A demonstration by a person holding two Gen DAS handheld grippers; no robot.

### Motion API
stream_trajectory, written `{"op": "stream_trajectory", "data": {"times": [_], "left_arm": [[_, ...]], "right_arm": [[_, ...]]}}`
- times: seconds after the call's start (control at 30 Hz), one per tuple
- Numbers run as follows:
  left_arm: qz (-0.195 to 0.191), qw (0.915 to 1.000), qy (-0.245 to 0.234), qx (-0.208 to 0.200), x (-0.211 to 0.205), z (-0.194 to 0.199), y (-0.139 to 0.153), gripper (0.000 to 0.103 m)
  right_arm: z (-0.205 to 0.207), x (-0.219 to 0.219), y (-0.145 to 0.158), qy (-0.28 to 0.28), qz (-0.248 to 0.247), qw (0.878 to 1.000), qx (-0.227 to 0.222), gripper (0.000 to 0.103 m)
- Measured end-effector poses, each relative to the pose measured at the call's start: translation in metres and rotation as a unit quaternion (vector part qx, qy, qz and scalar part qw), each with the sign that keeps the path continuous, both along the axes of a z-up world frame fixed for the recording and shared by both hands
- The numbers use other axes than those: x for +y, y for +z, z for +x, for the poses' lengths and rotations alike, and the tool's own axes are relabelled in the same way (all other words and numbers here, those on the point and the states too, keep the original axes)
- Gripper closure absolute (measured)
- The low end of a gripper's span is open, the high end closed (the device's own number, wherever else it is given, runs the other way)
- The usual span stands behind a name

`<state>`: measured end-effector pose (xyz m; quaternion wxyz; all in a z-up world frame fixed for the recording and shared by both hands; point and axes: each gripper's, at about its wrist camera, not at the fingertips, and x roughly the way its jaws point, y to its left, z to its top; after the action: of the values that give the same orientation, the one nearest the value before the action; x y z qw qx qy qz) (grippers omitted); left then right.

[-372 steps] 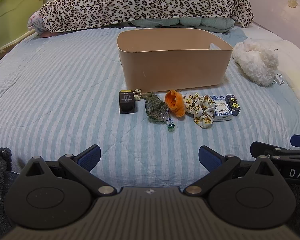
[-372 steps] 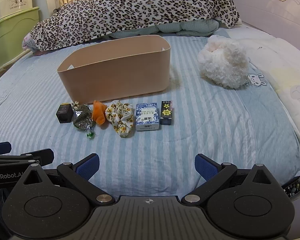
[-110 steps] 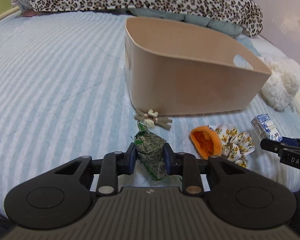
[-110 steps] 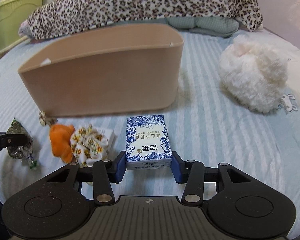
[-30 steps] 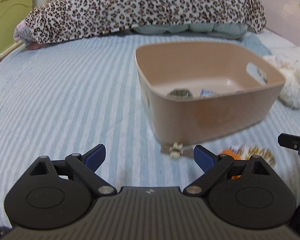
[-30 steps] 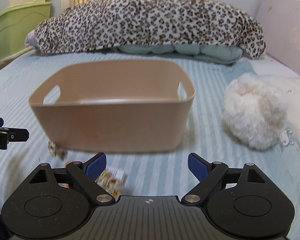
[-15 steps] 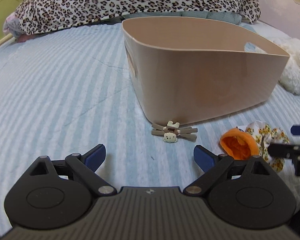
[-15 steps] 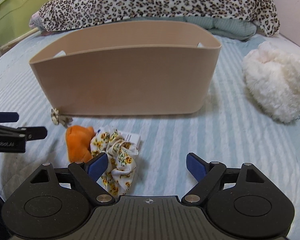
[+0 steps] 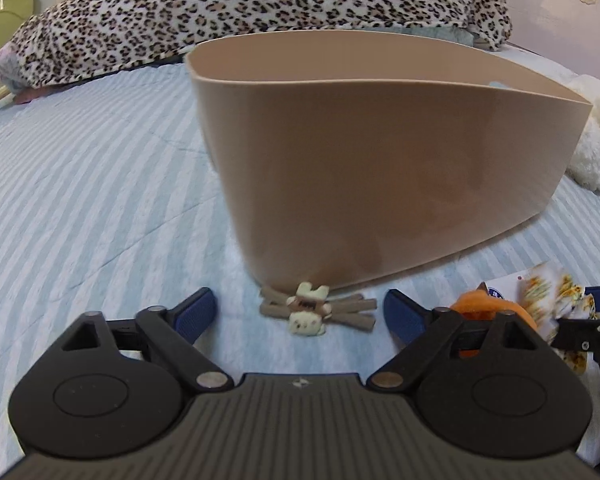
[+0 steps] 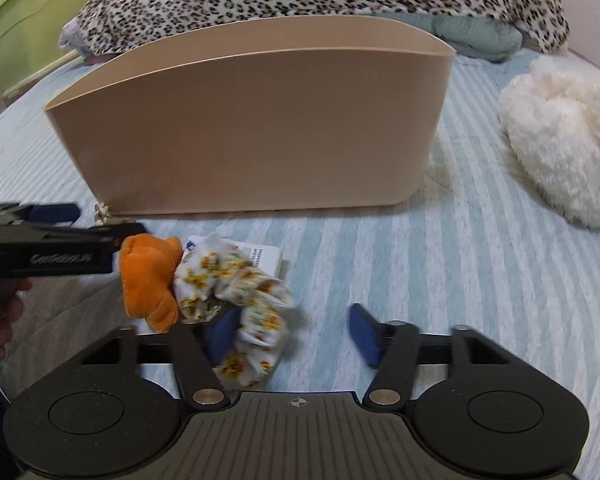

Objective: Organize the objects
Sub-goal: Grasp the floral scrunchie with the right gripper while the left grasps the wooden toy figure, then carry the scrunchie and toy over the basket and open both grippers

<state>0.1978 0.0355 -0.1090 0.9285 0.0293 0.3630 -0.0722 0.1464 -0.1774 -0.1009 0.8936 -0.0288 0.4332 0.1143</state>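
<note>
A tan plastic bin [image 9: 380, 168] stands on the striped bed; it also shows in the right wrist view [image 10: 252, 120]. My left gripper [image 9: 300, 312] is open, its blue pads either side of a small hair clip with a bear face [image 9: 312, 314] lying at the bin's foot. My right gripper [image 10: 294, 334] is open, low over the bed. Its left pad touches a floral scrunchie [image 10: 236, 280]. An orange plush piece [image 10: 150, 276] lies left of the scrunchie. A white card [image 10: 260, 258] lies under the scrunchie. The left gripper [image 10: 52, 254] shows at the left edge.
A fluffy white plush [image 10: 564, 140] lies right of the bin. A leopard-print blanket [image 9: 260, 8] is heaped along the far side of the bed. A green bin [image 10: 28, 20] stands beyond the bed at far left.
Both grippers have dropped lower and moved closer to the things in front of the bin. The left now brackets the bear clip; the right has reached the scrunchie.
</note>
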Motion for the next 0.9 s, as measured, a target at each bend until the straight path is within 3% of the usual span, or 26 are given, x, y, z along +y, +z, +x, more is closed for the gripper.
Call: {"op": "stream_trajectory", "data": {"times": [0.07, 0.17, 0.27, 0.57, 0.9], "left_arm": [[-0.003, 1.0000, -0.006, 0.003, 0.000, 0.002, 0.001, 0.022], [-0.006, 0.9998, -0.013, 0.012, 0.003, 0.002, 0.004, 0.040], [-0.014, 0.9995, -0.019, 0.020, 0.007, 0.002, 0.007, 0.043], [-0.016, 0.9998, 0.004, 0.008, 0.014, -0.017, 0.021, 0.044], [-0.017, 0.9992, 0.008, -0.034, 0.021, -0.049, 0.063, 0.044]], "right_arm": [[-0.001, 0.002, 0.001, 0.008, -0.005, 1.000, 0.000, 0.072], [-0.002, 0.003, 0.000, 0.011, 0.001, 1.000, 0.001, 0.084], [-0.003, 0.002, 0.000, 0.012, 0.002, 1.000, 0.001, 0.091], [-0.011, -0.007, 0.014, -0.003, 0.005, 1.000, -0.021, 0.095], [-0.024, -0.023, 0.046, -0.013, 0.000, 0.998, -0.068, 0.095]]}}
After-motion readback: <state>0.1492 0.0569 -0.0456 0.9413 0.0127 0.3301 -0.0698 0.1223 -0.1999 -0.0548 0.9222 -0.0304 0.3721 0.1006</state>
